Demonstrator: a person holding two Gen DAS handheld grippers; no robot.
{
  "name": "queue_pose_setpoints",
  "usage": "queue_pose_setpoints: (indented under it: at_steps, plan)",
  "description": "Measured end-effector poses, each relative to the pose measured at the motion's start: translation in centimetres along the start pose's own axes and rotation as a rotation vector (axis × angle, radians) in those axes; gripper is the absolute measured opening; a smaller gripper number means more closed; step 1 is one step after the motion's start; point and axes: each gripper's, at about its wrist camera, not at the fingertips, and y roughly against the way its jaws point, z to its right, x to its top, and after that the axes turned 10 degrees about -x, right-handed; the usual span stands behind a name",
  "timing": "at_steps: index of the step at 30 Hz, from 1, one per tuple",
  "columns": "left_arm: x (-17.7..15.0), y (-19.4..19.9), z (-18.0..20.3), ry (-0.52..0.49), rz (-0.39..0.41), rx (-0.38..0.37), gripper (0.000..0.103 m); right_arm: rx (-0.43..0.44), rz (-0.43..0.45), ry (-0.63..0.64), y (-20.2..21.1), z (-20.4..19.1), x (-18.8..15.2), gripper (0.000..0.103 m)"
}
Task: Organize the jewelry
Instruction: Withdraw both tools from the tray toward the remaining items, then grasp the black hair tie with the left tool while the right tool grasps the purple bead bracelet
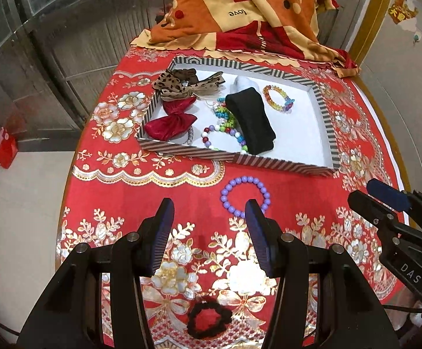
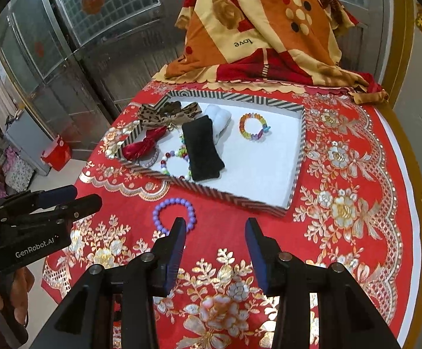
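A purple bead bracelet (image 1: 244, 193) lies on the red cloth just in front of the striped tray (image 1: 269, 165); it also shows in the right wrist view (image 2: 173, 213). A black scrunchie (image 1: 208, 320) lies on the cloth below my left gripper (image 1: 209, 221), which is open and empty, just short of the bracelet. My right gripper (image 2: 215, 238) is open and empty, to the right of the bracelet. The tray (image 2: 297, 157) holds bows, bead bracelets, a black band (image 1: 251, 120) and an amber bracelet (image 1: 278, 99).
A folded orange and red blanket (image 1: 240, 11) lies behind the tray. The round table's edge (image 2: 414, 203) curves along the right. Metal doors stand at the left, with a red bag (image 2: 56, 152) on the floor.
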Motion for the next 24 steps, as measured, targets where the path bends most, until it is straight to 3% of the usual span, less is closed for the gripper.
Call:
queue_pose_setpoints:
  at_steps: [8,15,19,24]
  plan:
    - [-1.3,0.1,-0.5,0.009,-0.03,-0.03,0.05,0.005,-0.019,0.014,-0.5,-0.9,-0.7,0.04]
    - [-2.5,0.3,-4.2,0.085,-0.094,-0.146,0.051,0.016,-0.061,0.049,-1.9,-2.2,-1.1,0.04]
    - [-4.5,0.0,-5.2,0.056,-0.17,-0.195,0.055,0.025,-0.087,0.071,-3.0,-2.8,-1.4,0.04]
    - [-8.0,-1.4,-5.1,-0.006,-0.289,-0.201,0.055,0.039,-0.116,0.101,-4.8,-3.6,-1.5,0.04]
